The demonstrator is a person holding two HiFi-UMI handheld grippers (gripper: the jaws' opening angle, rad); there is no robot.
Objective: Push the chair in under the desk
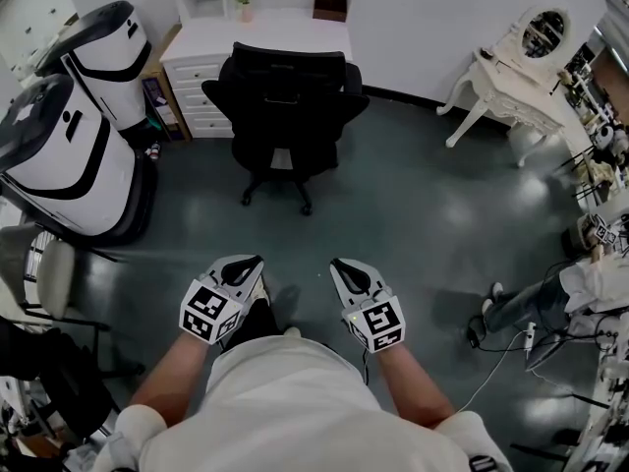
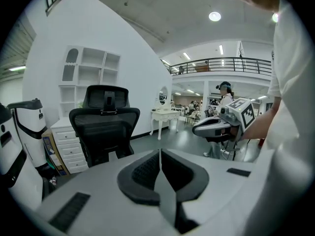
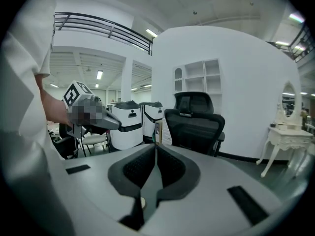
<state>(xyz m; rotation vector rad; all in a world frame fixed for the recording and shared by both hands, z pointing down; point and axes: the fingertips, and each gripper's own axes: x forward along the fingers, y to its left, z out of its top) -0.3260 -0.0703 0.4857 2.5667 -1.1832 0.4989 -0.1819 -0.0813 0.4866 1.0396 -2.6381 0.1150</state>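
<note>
A black office chair point(image 1: 287, 106) stands on the grey floor with its back toward me, pulled out from the white desk point(image 1: 257, 39) against the far wall. The chair point(image 2: 104, 127) also shows ahead in the left gripper view, and the chair point(image 3: 196, 124) in the right gripper view. My left gripper point(image 1: 252, 265) and right gripper point(image 1: 340, 265) are held side by side close to my body, well short of the chair. Both have their jaws together with nothing between them.
Two large white and black machines point(image 1: 74, 155) stand at the left, beside the desk's drawers point(image 1: 197, 96). A white dressing table point(image 1: 511, 77) with an oval mirror is at the right. A seated person's legs point(image 1: 531, 298) and cables lie at the right edge.
</note>
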